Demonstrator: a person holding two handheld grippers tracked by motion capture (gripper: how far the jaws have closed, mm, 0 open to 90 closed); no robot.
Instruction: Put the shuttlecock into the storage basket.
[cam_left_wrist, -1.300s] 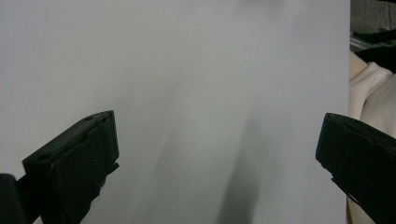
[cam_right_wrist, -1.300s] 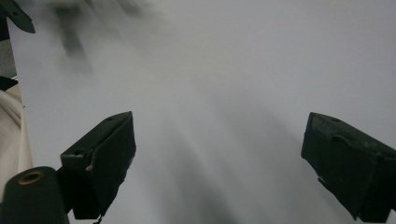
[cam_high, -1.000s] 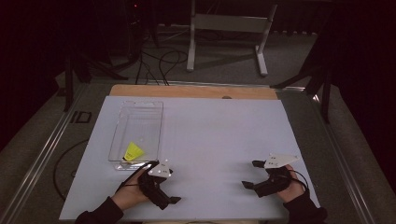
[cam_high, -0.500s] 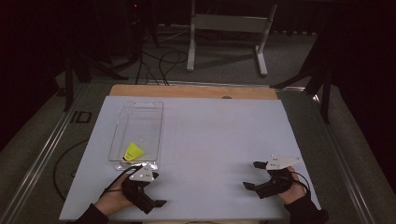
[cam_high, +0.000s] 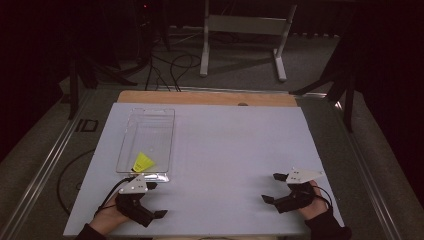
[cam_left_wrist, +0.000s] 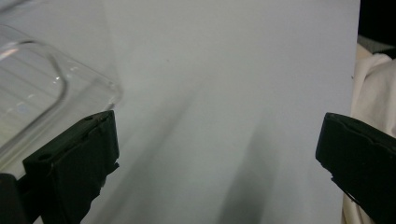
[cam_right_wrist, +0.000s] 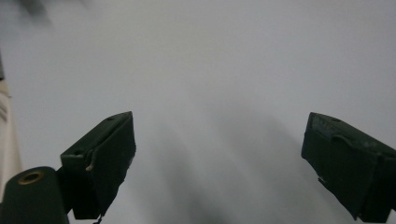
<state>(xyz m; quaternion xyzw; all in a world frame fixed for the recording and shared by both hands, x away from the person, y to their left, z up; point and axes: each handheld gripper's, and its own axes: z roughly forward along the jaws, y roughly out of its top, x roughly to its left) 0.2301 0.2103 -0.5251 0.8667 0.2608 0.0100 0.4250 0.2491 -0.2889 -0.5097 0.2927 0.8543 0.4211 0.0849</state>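
While both grippers are held low at the table's near edge, jaws spread wide and empty, no grasp is begun. Left gripper (cam_high: 156, 200) is nearest the clear tray (cam_high: 164, 131) (yellow piece (cam_high: 143, 162) inside); right gripper (cam_high: 274, 188) is well apart. A reach into the tray is judged next.

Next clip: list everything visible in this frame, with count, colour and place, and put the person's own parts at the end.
Clear tray: one, transparent plastic, left part of the table, long side running away from the person.
Yellow piece: one, bright yellow, inside the tray at its near end.
Table: one, pale white-blue top with a wooden strip at the far edge.
Metal stand: one, light grey, on the floor beyond the table.
Cables: several, black, on the floor beyond the table.
Left hand-held gripper: one, black, open, just short of the tray's near end.
Right hand-held gripper: one, black, open, near right corner of the table.
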